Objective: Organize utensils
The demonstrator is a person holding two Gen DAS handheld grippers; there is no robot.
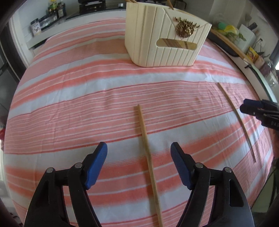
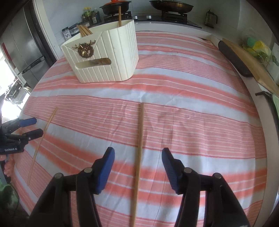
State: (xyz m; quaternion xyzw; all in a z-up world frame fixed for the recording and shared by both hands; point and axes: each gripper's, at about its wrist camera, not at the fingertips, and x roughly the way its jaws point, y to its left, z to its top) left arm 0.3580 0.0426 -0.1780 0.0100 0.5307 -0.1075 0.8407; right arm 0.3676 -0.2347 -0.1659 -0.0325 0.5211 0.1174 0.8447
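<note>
A cream ribbed utensil holder (image 1: 162, 38) with a gold ornament stands at the far side of the striped cloth; it also shows in the right wrist view (image 2: 104, 54), with chopsticks (image 2: 84, 30) standing in it. One wooden chopstick (image 1: 148, 157) lies on the cloth between the open fingers of my left gripper (image 1: 139, 151). A second chopstick (image 2: 139, 152) lies between the open fingers of my right gripper (image 2: 138, 155); in the left wrist view this second chopstick (image 1: 238, 120) lies at the right. Both grippers are empty and hover just above the cloth.
The pink and white striped cloth (image 1: 69, 97) covers the table. A stove with pans (image 2: 170, 7) and jars (image 2: 90, 16) line the back counter. A wooden board (image 2: 247, 59) lies at the right edge. A fridge (image 2: 22, 43) stands left.
</note>
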